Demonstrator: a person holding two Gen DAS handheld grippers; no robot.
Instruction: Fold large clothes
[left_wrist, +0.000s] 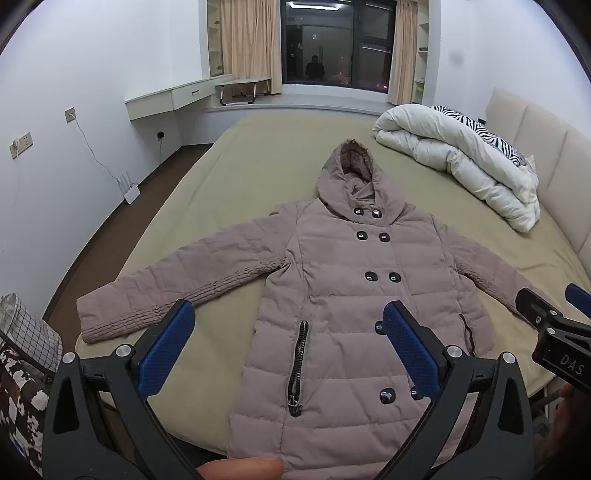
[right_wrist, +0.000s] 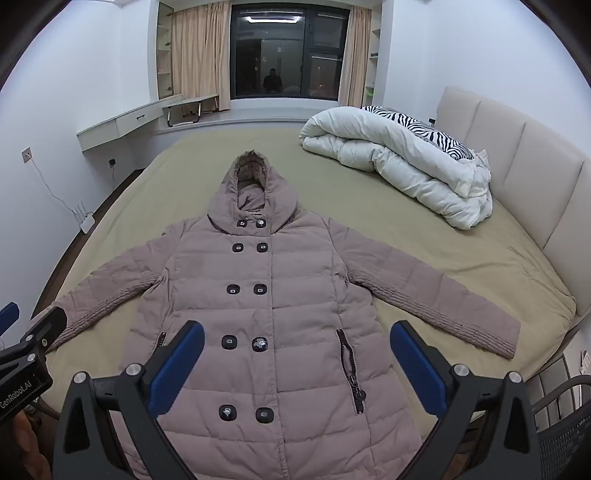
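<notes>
Garment: a mauve hooded puffer coat (left_wrist: 354, 295) lies flat, front side up, on the bed (left_wrist: 229, 177); hood toward the window (left_wrist: 336, 40), hem toward the cameras, both sleeves spread outward.
Coat details: two columns of dark buttons down the front; a zipped pocket on each side of the lower body.
Left gripper (left_wrist: 288, 343): held above the hem end of the coat, pointing along the coat toward the hood; blue-padded fingers (left_wrist: 166, 350) spread wide apart, holding nothing; no contact with the fabric visible.
Right gripper (right_wrist: 297, 354): held beside the left one, same heading, above the lower front of the coat; fingers (right_wrist: 417, 365) spread wide, holding nothing.
Relative pose: the two grippers are side by side; each appears at the edge of the other's view.
Bedding: a folded white duvet (right_wrist: 399, 162) lies near the headboard (right_wrist: 517, 155), well apart from the coat.
</notes>
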